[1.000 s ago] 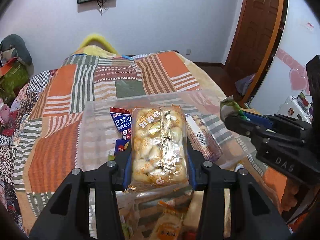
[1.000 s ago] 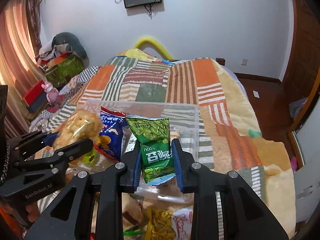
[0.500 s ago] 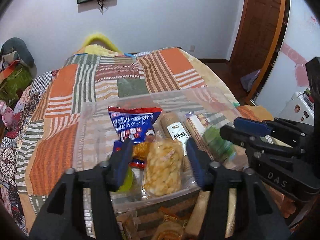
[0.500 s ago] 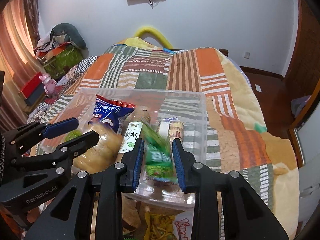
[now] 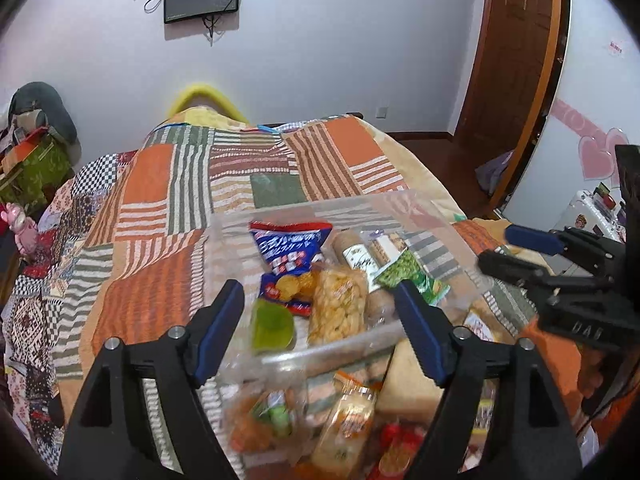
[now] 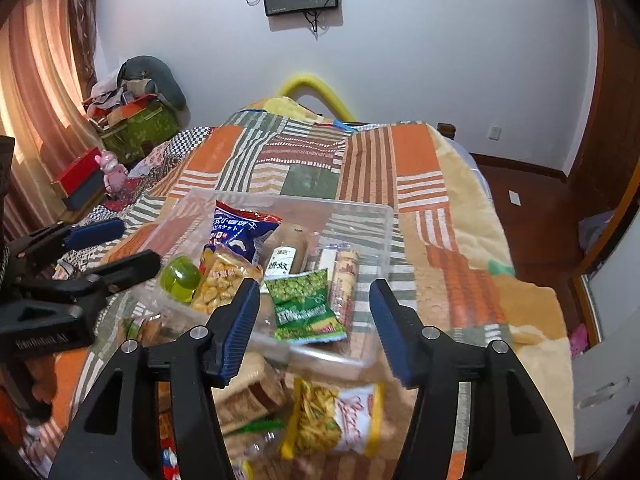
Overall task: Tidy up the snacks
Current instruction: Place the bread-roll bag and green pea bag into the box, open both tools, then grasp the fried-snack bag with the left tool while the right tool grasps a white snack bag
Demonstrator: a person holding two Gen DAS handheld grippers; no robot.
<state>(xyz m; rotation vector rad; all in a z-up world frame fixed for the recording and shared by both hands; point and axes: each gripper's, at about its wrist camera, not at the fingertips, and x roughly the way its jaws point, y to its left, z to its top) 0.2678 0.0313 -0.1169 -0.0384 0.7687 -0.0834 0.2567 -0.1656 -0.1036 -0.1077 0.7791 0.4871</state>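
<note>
Left wrist view: my left gripper [image 5: 320,312] spread wide, holding nothing; clear bin [image 5: 432,216] mid-frame on the quilt [image 5: 160,200], yellow puff pack [image 5: 338,306] lying inside.
Right wrist view: my right gripper [image 6: 314,314] also spread, empty; green pea pack [image 6: 306,306] at bin's near edge, centre frame

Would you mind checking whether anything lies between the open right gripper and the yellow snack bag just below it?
Nothing visible does. The right gripper is open above the yellow snack bag, which lies uncovered on the bedspread, outside the clear bin; only its near edge is blurred.
</note>
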